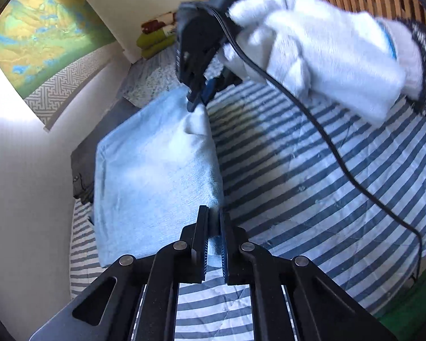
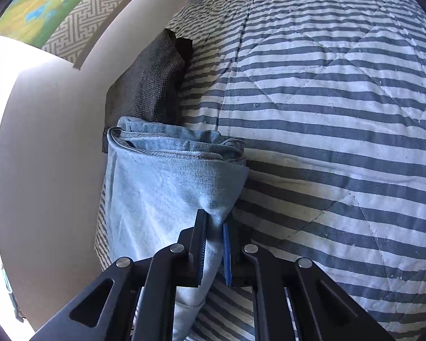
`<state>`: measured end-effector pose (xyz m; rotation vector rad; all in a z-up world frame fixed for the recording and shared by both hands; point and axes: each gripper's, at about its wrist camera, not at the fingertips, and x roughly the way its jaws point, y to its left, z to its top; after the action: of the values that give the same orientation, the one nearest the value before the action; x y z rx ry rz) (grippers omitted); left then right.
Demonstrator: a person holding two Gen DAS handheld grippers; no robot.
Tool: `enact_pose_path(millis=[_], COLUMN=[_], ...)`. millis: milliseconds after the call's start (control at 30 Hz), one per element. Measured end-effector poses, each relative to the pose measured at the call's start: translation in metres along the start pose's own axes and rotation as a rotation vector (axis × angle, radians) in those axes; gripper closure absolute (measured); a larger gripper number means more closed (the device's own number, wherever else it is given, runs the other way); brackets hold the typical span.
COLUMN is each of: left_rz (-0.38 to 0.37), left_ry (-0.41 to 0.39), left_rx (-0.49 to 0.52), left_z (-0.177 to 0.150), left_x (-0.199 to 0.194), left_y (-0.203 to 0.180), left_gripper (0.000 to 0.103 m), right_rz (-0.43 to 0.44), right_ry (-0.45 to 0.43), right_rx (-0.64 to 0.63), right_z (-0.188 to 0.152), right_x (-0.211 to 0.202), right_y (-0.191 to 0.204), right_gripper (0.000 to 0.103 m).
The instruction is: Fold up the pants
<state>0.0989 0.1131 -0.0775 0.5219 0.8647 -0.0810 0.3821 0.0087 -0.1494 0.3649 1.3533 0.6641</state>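
The pants, light blue denim already doubled over, lie on the striped quilt beside a wall, with a dark folded cloth just beyond them. The left gripper is pinched on the near corner of the denim, its jaws almost together with a thin layer of cloth between them. The right gripper is likewise clamped on a bunched corner of the pants; in the left wrist view it shows ahead of the left gripper, at the far corner of the same edge, held by a hand in a white glove, and the fabric peaks up into its tips.

Judging from this, both corners are being lifted to carry one edge across for another fold. The main risk is slippage: each grip takes only a small bite near the very edge, and denim is heavy, so a quick pull could drag a corner out. The right grip seems to hold several bunched layers, so an inner layer could slide free and spoil the fold. Uneven lifting would skew the edge. The black cable hanging from the right gripper could also snag or brush the cloth, and the wall close on the left leaves little room to swing
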Motion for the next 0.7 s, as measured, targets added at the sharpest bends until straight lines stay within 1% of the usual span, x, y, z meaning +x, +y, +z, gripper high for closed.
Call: enact_pose_path(millis=[33,100,167,200,233,267,300,333,400,433,500,533,567,633,700], left_rz=[-0.008,-0.024,-0.050,-0.089,-0.107,-0.105,-0.103,-0.103,-0.127,-0.119,-0.119,-0.098,-0.075,-0.053,-0.051], left_ry=[-0.008,0.000,0.044,0.075,0.082,0.089,0.094,0.085,0.072,0.050,0.031,0.016,0.007,-0.006,-0.014], left_rx=[-0.004,0.004,0.001,-0.008,-0.014,-0.005,0.005,-0.006,-0.059,-0.092,-0.154,-0.175,-0.190,-0.220,-0.243], left_z=[0.000,-0.007,-0.018,-0.023,-0.027,-0.031,-0.033,-0.034,-0.033,-0.032,-0.028,-0.026,-0.026,-0.021,-0.009], left_x=[-0.008,-0.012,-0.001,0.006,0.010,0.013,0.014,0.011,0.004,0.000,-0.003,-0.004,-0.003,0.004,0.015], left_y=[0.002,-0.002,-0.008,-0.011,-0.016,-0.021,-0.024,-0.023,-0.012,-0.002,0.019,0.030,0.040,0.060,0.085], left_gripper=[0.101,0.103,0.103,0.103,0.103,0.103,0.103,0.103,0.103,0.103,0.103,0.101,0.101,0.101,0.101], right_rz=[0.016,0.035,0.031,0.037,0.008,0.008,-0.005,-0.005,0.041,0.051,0.011,0.006,0.029,0.070,0.110], right_ry=[-0.004,-0.015,-0.019,-0.014,-0.021,-0.021,-0.015,-0.015,-0.001,0.003,-0.005,0.000,0.004,-0.014,-0.035], right_rx=[0.002,0.000,0.000,0.006,0.000,0.000,0.021,0.021,0.052,0.047,0.019,0.006,0.003,0.001,-0.059], right_z=[0.001,0.004,0.006,0.007,0.004,0.004,0.004,0.004,0.005,0.004,0.000,-0.004,-0.010,-0.028,-0.058], right_x=[-0.003,-0.007,-0.008,-0.006,-0.002,-0.002,0.003,0.003,0.003,0.003,-0.003,-0.007,-0.012,-0.027,-0.042], right_y=[0.002,0.006,0.009,0.009,0.008,0.008,-0.001,-0.001,-0.011,-0.013,-0.015,-0.016,-0.019,-0.024,-0.021], right_gripper=[0.095,0.095,0.095,0.095,0.095,0.095,0.095,0.095,0.094,0.091,0.088,0.083,0.080,0.076,0.076])
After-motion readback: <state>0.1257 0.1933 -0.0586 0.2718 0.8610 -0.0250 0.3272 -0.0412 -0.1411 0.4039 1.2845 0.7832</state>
